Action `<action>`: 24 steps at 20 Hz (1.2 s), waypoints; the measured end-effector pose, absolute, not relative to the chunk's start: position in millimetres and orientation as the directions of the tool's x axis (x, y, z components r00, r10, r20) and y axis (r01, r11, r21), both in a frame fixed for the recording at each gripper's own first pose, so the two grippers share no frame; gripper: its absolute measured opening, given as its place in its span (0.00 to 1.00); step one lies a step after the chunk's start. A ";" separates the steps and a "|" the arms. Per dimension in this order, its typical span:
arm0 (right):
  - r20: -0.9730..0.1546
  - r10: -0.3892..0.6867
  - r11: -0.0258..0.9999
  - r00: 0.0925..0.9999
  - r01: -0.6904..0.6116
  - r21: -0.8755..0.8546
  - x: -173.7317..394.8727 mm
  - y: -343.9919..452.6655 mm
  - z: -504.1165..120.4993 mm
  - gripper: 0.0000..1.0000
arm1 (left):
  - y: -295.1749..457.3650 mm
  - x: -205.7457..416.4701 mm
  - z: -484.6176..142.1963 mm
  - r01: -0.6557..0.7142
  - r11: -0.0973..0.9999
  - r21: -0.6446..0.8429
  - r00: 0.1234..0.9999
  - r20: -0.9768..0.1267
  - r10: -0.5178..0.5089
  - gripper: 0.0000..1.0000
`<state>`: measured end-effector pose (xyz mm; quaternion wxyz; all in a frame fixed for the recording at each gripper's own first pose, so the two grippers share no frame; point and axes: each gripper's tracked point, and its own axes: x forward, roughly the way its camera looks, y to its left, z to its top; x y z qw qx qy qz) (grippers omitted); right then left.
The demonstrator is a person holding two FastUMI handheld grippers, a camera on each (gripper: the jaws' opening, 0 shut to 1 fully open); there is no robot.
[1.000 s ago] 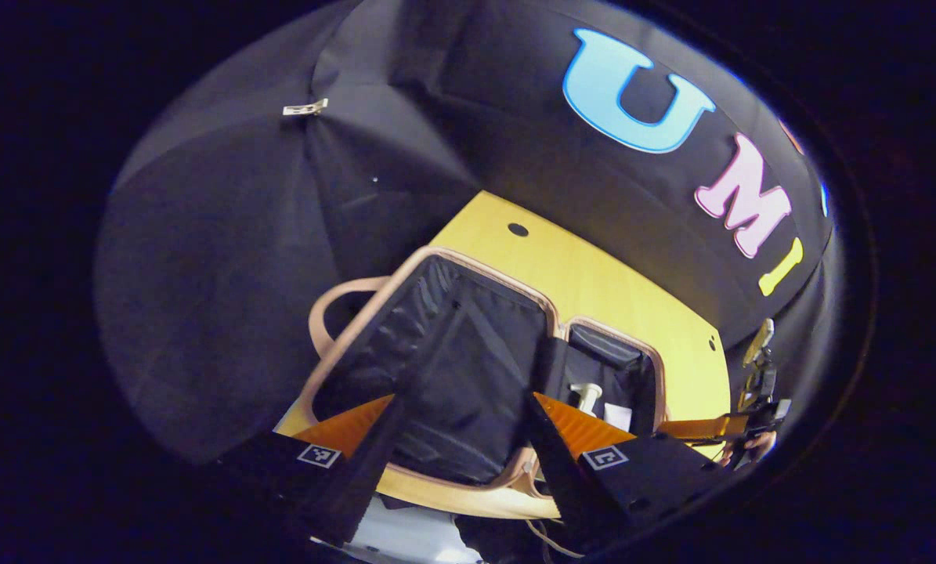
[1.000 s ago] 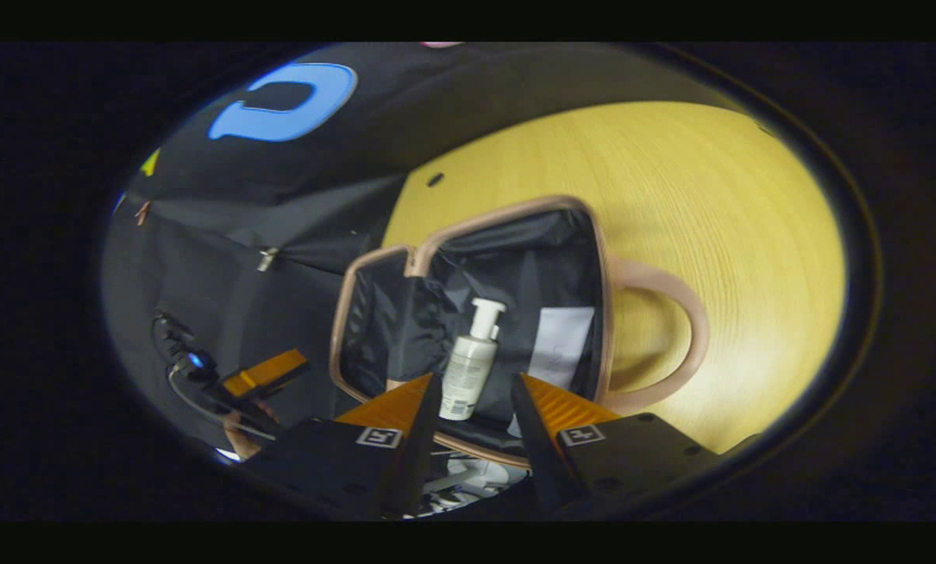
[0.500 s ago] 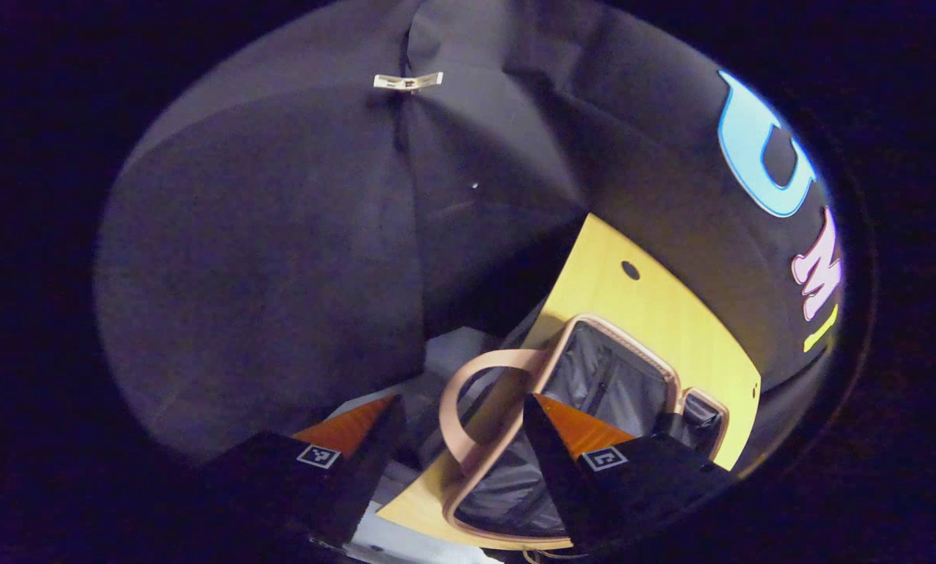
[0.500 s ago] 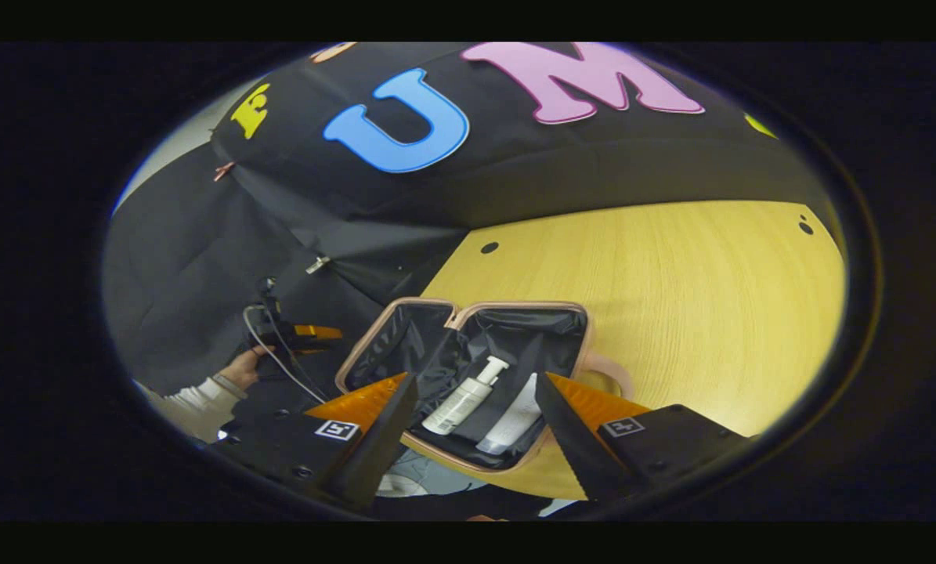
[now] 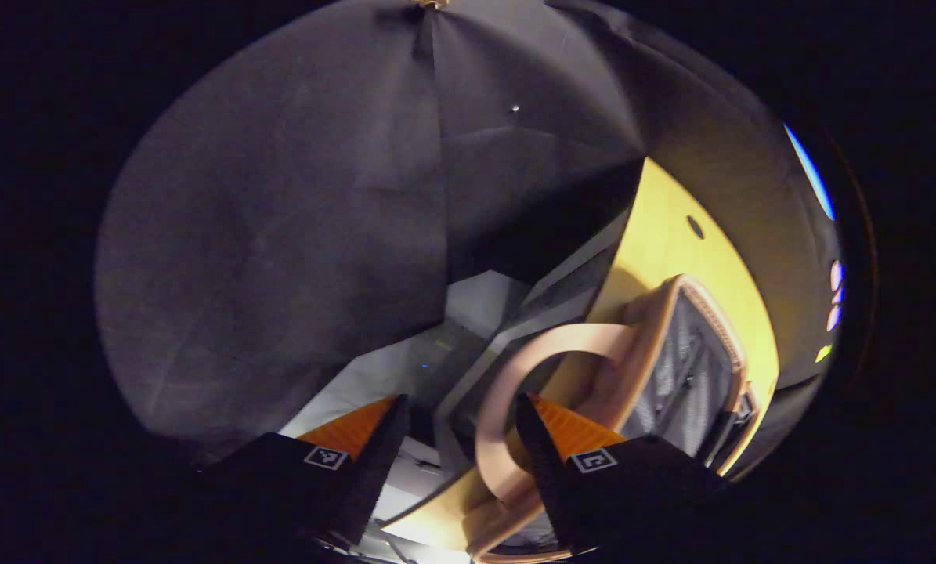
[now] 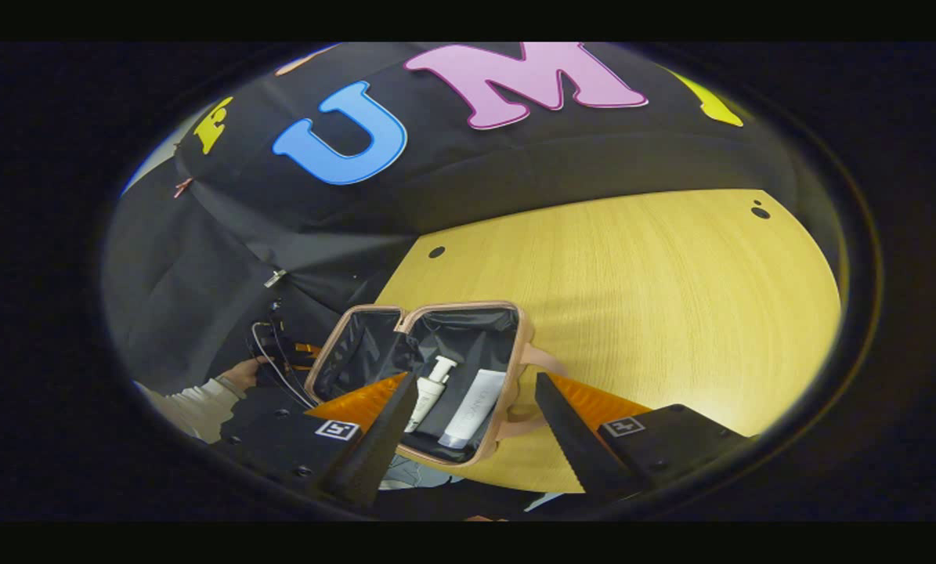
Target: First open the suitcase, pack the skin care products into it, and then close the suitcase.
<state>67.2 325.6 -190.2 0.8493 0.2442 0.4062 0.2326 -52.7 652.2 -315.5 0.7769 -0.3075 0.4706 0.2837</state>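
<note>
The pink suitcase (image 6: 518,345) lies open on the yellow table (image 6: 632,298), both black-lined halves spread flat. A white pump bottle (image 6: 428,390) and a white tube (image 6: 474,396) lie side by side in its right half. My right gripper (image 6: 475,379) hovers open above the case's near edge, nothing between its fingers. In the left gripper view, my left gripper (image 5: 460,399) is open beside the table's left end, with the case's curved handle (image 5: 514,376) close to its right finger (image 5: 550,439). The open suitcase (image 5: 691,364) lies beyond.
In the right gripper view, the left gripper (image 6: 283,356) sits far left past the table edge, held by a hand (image 6: 240,374) in a white sleeve (image 6: 189,403), cables trailing. The table's right side is bare wood. The grey floor (image 5: 405,368) lies below the table's end.
My left gripper swung left off the open lid toward the handle and table end. My right gripper drew back and rose from the case, leaving the pump bottle lying inside.
</note>
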 end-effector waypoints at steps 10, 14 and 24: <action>-0.565 0.606 0.768 0.561 -0.226 0.600 54.2 332.1 -186.3 0.96 | 627.0 -36.1 -246.3 -0.643 0.687 -0.339 0.544 -0.833 0.099 0.10; -0.534 0.640 0.743 0.552 -0.270 0.612 52.8 342.4 -182.0 0.84 | 597.8 -33.9 -157.6 -0.519 0.769 -0.373 0.667 -0.740 0.092 0.07; -0.461 0.674 0.704 0.577 -0.313 0.637 40.5 325.1 -162.2 0.84 | 403.4 -12.3 4.9 -0.126 0.954 -0.273 0.837 -0.545 -0.046 0.06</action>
